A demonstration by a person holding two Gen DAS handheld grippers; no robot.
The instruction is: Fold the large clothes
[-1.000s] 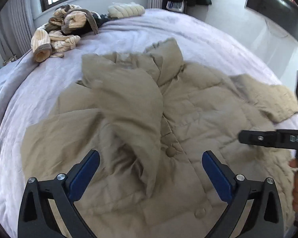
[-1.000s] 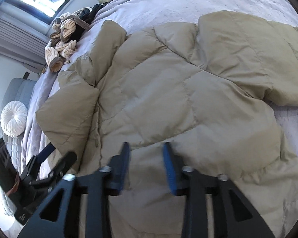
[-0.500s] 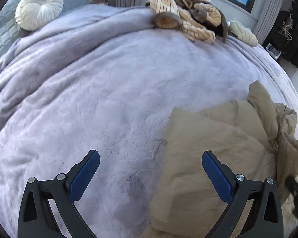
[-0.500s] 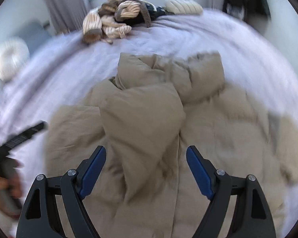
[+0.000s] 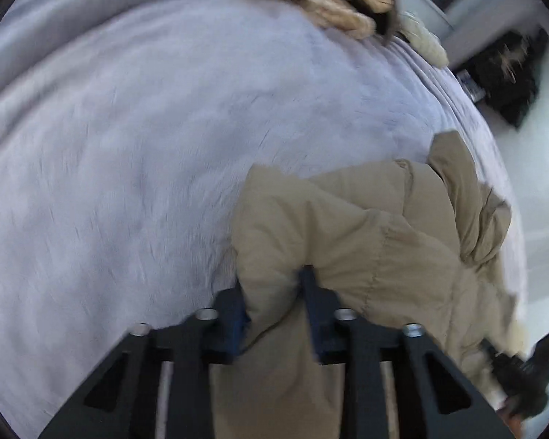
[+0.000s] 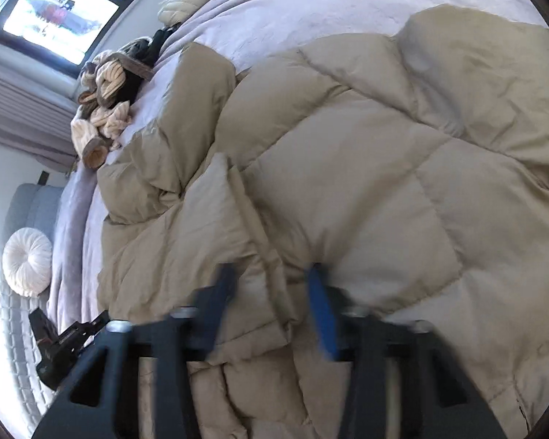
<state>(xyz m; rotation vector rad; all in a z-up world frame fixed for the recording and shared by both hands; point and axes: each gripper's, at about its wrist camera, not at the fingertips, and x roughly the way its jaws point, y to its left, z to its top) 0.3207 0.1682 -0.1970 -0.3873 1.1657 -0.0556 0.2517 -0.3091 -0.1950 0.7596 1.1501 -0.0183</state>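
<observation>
A large beige puffer jacket [image 6: 347,168] lies spread on a lilac bedspread [image 5: 146,128]; it also shows in the left wrist view [image 5: 366,248]. My left gripper [image 5: 274,292] is shut on a bunched edge of the jacket at its left side. My right gripper [image 6: 271,292] is closed on a fold of the jacket near its lower hem, with fabric pinched between the blue pads [image 6: 322,314]. The left gripper also shows in the right wrist view [image 6: 66,340], low at the left. Both views are motion-blurred.
A heap of striped cream and brown clothes [image 6: 106,102] and a cream knit roll [image 6: 190,0] lie at the far side of the bed. A round white cushion [image 6: 27,261] rests by the grey headboard. A window [image 6: 58,11] is behind. Dark clothes [image 5: 508,73] hang by the wall.
Both grippers went from wide open half a second ago to closed on the jacket. The left gripper moved onto the jacket's left edge; the right camera swung and dropped onto the hem.
</observation>
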